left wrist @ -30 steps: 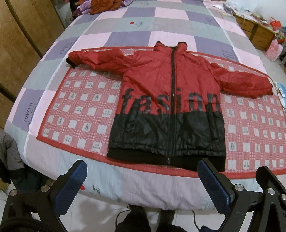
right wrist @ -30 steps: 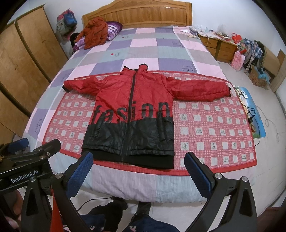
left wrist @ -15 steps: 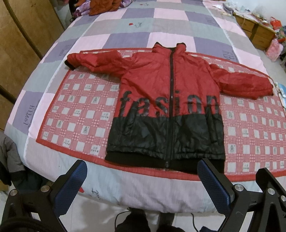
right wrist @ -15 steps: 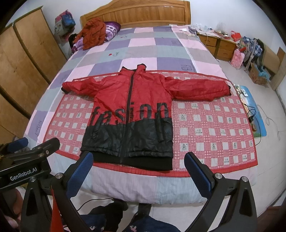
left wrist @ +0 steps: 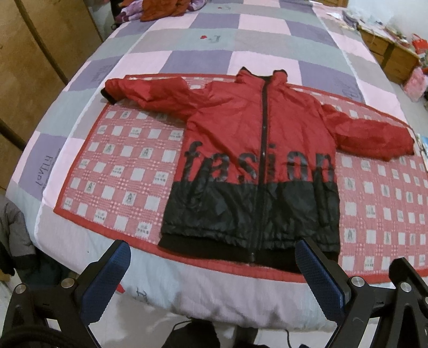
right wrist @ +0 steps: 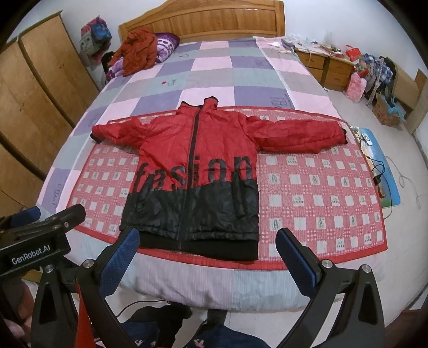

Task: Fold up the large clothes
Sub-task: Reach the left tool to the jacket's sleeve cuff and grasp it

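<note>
Red-and-black zipped padded jacket (left wrist: 256, 171) lay flat, sleeves spread, hem at the bed's (right wrist: 214, 283) foot edge. Left tool (left wrist: 211, 270) and right tool (right wrist: 207, 257) hovered wide, empty. Best start: pinch a cuff, fold inward.

Shiny, crinkled cloth on the jacket (right wrist: 195, 171), with a matt knitted hem; under it a quilted checked mat (right wrist: 321, 192) over a soft patchwork bedcover (right wrist: 214, 67). Headboard (right wrist: 203, 18) and wardrobe (right wrist: 34, 88) show smooth varnished wood. Both grippers, left (left wrist: 214, 270) and right (right wrist: 208, 257), carry blue dimpled pads (right wrist: 120, 259) on matt black plastic.
</note>
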A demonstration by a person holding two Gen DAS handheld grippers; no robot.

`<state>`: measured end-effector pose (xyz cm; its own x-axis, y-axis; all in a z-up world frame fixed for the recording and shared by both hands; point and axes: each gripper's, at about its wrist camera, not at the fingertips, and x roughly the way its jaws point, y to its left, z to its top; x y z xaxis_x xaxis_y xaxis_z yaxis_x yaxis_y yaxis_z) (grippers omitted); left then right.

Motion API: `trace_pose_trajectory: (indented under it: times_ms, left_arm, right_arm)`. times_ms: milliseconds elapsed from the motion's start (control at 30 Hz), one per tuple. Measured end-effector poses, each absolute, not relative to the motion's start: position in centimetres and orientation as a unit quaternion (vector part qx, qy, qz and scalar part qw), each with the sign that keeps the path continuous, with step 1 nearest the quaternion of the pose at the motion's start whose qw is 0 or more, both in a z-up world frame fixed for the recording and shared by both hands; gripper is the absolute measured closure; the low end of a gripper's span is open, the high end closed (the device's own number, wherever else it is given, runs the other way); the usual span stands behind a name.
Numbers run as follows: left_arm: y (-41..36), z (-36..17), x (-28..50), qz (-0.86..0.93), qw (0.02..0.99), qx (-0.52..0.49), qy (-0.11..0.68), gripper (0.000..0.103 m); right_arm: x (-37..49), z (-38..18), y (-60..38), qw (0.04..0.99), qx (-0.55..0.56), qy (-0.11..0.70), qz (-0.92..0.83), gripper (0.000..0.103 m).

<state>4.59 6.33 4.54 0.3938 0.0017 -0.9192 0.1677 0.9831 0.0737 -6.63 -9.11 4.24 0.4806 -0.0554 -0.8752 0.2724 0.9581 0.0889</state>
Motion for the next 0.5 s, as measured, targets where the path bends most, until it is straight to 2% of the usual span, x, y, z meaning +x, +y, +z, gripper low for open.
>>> trace_pose_trajectory:
  times_ms: [167, 500]
  left_arm:
    - [5.4, 1.7, 6.3, -0.035, 0.833, 0.068, 0.547, 0.002]
    - [12.4, -1.4, 16.3, 0.007, 0.834, 0.045, 0.550, 0.002]
  right_arm:
    - [-5.0, 3.6, -8.2, 0.854, 0.101, 0.501, -0.096, 0.000]
    - [1.8, 1.5, -8.7, 0.844, 0.108, 0.507, -0.135, 0.000]
